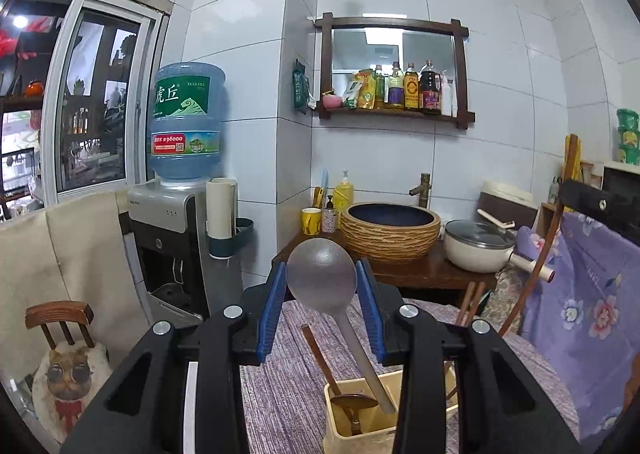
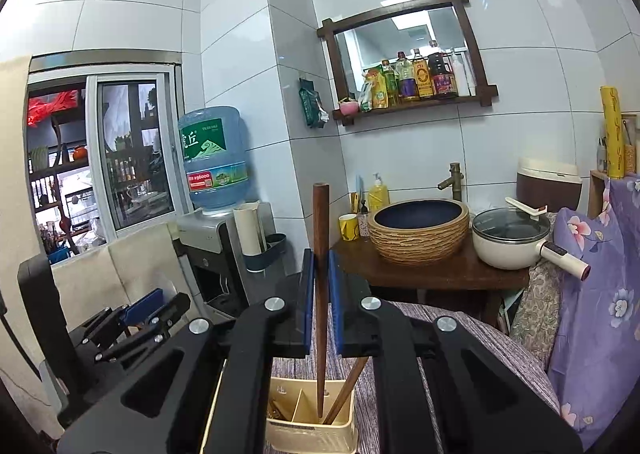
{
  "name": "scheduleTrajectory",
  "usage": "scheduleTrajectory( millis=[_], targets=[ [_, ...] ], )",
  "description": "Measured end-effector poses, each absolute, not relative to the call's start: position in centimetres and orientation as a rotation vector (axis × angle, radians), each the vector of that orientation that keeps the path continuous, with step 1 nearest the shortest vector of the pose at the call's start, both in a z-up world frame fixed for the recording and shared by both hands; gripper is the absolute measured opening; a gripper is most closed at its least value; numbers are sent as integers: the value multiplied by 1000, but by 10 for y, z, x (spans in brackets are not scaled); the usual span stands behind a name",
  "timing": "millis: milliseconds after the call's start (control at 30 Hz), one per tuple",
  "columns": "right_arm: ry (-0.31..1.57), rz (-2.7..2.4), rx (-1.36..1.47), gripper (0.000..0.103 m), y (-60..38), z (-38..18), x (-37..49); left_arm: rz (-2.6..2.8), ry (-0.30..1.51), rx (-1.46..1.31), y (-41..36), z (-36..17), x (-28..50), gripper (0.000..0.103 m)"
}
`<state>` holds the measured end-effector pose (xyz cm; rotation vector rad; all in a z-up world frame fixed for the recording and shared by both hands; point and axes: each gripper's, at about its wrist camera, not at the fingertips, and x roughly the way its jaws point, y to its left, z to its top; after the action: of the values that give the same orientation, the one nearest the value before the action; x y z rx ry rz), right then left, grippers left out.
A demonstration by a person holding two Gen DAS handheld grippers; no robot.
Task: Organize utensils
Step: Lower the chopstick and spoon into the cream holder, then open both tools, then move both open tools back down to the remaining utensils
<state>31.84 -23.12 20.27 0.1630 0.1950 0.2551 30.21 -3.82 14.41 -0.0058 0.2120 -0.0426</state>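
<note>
Two utensils are pinched: my left gripper (image 1: pixel 322 288) clamps the grey spoon (image 1: pixel 322 274) by its bowl; my right gripper (image 2: pixel 320 286) squeezes a wooden chopstick (image 2: pixel 320 294); both tips hang in the cream holder (image 2: pixel 312 426); I'd lift straight, avoiding snags.

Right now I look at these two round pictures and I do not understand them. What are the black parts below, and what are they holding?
Each picture comes from a small wide-angle camera fixed on a hand-held gripper, looking forward along its two blue-padded fingers. A person carries one gripper in each hand; there is no robot arm.

The left wrist view shows the left gripper with its pads against the bowl of a grey spoon, whose handle points down into a cream utensil holder.

The right wrist view shows the right gripper shut on a brown wooden stick, probably a chopstick, standing in the same divided holder. The holder sits on a purple striped cloth. Behind are a basin, a pot and a water dispenser.
</note>
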Motion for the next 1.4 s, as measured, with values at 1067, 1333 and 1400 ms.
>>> scheduleTrajectory(
  millis=[1067, 1333, 1400],
  targets=[
    [409, 239, 213, 9, -226, 76, 358, -74, 374, 105, -67, 39, 313, 37],
    [405, 240, 237, 43, -239, 66, 341, -80, 354, 72, -57, 43, 289, 77],
    [439, 246, 207, 46, -239, 58, 334, -79, 380, 63, -54, 40, 282, 85]
  ],
)
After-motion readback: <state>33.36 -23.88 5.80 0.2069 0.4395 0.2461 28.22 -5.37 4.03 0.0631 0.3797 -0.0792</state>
